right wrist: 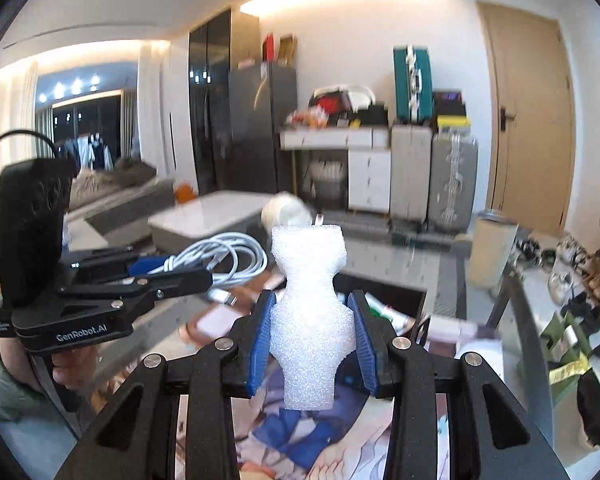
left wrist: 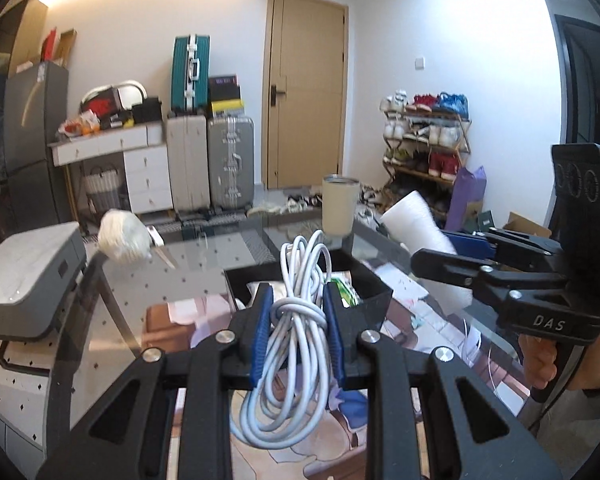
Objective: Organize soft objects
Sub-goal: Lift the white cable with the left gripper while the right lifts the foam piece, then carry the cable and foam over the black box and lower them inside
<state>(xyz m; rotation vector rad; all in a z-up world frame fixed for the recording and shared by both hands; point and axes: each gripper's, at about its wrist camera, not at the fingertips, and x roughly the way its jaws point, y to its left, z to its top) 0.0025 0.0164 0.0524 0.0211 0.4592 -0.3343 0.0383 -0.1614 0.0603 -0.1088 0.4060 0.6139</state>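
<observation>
My left gripper (left wrist: pixel 298 312) is shut on a coiled white cable (left wrist: pixel 296 344) and holds it above the near edge of a black box (left wrist: pixel 374 300) on the glass table. The cable also shows in the right wrist view (right wrist: pixel 228 256), in the left gripper (right wrist: pixel 168 270). My right gripper (right wrist: pixel 312 320) is shut on a white foam piece (right wrist: pixel 310 312), squeezed at its waist, held above the table. In the left wrist view the right gripper (left wrist: pixel 432 252) holds the foam (left wrist: pixel 420 224) to the right of the box. The box holds some packets.
A beige tumbler (left wrist: pixel 339 210) stands at the table's far edge. A white fluffy ball (left wrist: pixel 122 236) lies at the far left of the glass table (left wrist: pixel 180 280). A printed mat (left wrist: pixel 420 312) lies under the glass. Suitcases, a shoe rack and a door stand behind.
</observation>
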